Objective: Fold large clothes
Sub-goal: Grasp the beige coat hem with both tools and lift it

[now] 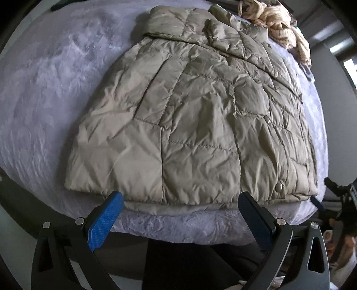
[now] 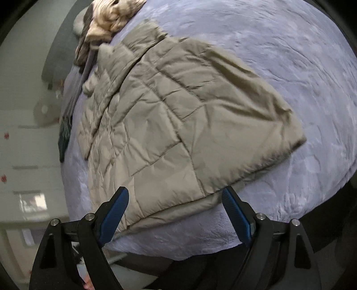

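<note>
A beige quilted puffer jacket (image 1: 189, 116) lies flat on a lavender fuzzy bed cover (image 1: 44, 100), its sides folded inward, hem toward me and collar at the far end. My left gripper (image 1: 180, 200) is open and empty, its blue pads just in front of the hem. In the right wrist view the jacket (image 2: 178, 125) lies diagonally on the cover (image 2: 290, 67). My right gripper (image 2: 176, 196) is open and empty, its jaws straddling the near hem corner without closing on it.
A cream knitted garment (image 1: 279, 24) is piled at the bed's far corner beyond the collar; it also shows in the right wrist view (image 2: 109, 20). The bed's front edge (image 1: 178, 229) is just under the grippers. White drawers (image 2: 22, 156) stand left.
</note>
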